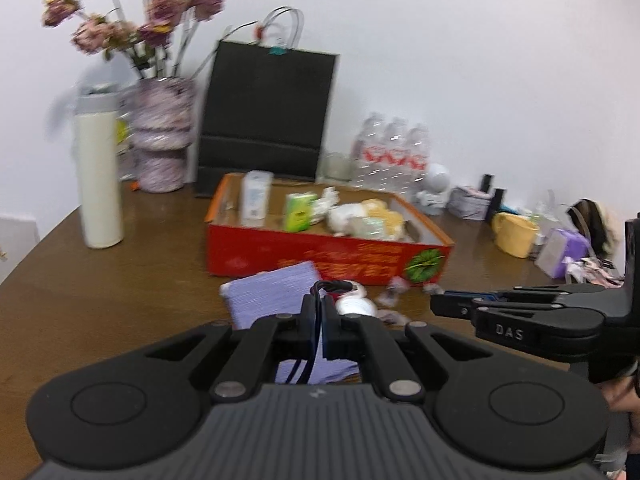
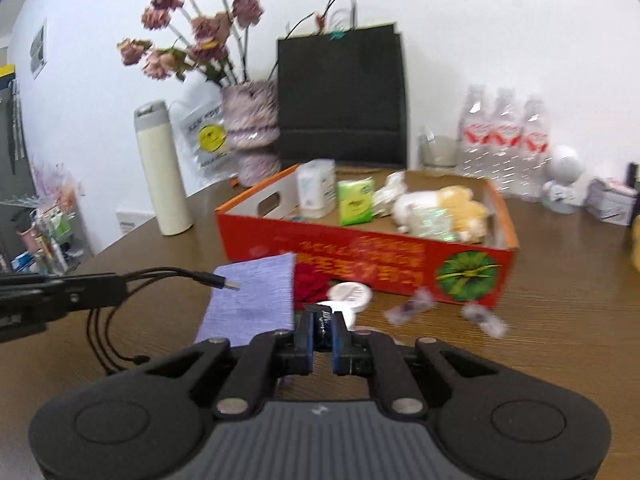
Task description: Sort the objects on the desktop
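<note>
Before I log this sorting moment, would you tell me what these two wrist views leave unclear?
- Small dark item in the right gripper: its label is blurred and the fingers cover most of it.
- Black cable in the left gripper: in the left view its lower run hides behind the gripper body.
- Print on the red box: motion blur, both views.
- Two small wrapped pieces: too blurred to identify.

I count three water bottles (image 2: 504, 140) far right, two wrapped candies (image 2: 412, 306) near the box (image 2: 360, 252) (both blurred).
</note>
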Tool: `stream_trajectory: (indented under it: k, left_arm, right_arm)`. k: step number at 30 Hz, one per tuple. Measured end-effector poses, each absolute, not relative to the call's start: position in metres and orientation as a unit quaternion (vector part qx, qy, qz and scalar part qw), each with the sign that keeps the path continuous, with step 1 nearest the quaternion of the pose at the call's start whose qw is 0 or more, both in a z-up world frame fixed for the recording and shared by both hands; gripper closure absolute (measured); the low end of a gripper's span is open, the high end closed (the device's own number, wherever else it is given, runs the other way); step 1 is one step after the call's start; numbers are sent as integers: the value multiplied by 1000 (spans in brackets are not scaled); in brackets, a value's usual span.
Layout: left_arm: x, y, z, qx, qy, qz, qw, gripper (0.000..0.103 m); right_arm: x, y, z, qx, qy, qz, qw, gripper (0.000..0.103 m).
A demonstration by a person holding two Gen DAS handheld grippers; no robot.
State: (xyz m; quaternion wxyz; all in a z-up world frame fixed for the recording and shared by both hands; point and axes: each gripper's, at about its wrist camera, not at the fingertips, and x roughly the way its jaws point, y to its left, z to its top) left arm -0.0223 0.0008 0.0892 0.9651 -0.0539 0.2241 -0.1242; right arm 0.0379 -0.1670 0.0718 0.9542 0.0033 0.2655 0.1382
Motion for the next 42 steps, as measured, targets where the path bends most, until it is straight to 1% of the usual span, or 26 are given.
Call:
stream_trajectory:
  k: [5,9,15,19,21,23,27,29,31,32,33,34,35,36,40,42]
  left_arm:
    - [-20,-13,97,-55,213,-146,965,100]
    - [-6,-21,113,-41,194,-158,967,100]
    - [39,-33,155,16,132,-163,978,100]
    - [90,-46,169,70,121,-165,976,100]
    - [123,-60,164,113,123,-165,972,100]
    - [155,-73,146,161,123,-160,966,100]
    - [211,-86,101,196,169,-170,951,100]
    - [232,-94,78,222,213,-164,937,99]
    - [242,-98,61,243,236,-150,929,95]
    - [245,-99,55,251,253,-144,923,87]
    - [249,-100,49,254,274,-141,917,70]
    - [252,-98,45,243,290,-135,916,65]
    - [255,-91,44,216,301,-127,920,56]
    - [259,-85,43,190,322,-123,919,50]
    - [273,-59,37,64,412,-136,899,49]
    - [274,-54,37,45,422,-131,896,48]
  right_arm:
    - [8,-198,84,27,250,111,962,96]
    - [3,-211,98,36,232,103,967,96]
    - [35,-222,124,26,203,98,974,96]
    - [78,-232,138,30,202,98,974,96]
    - [108,-240,140,46,215,99,970,96]
    - [145,-247,139,62,238,94,965,96]
    - [208,-253,124,93,291,81,949,96]
    - [236,-252,111,97,321,69,940,96]
    - [259,-246,96,81,348,51,933,95]
    - [267,-243,89,77,361,42,928,95]
    - [275,-241,82,73,374,34,924,91]
    - [283,-239,74,68,386,26,920,91]
    - [290,-235,66,57,394,19,917,91]
    - [296,-233,60,43,401,16,915,78]
    - [302,-219,52,-30,403,3,915,70]
    - [305,-219,53,-28,411,4,911,67]
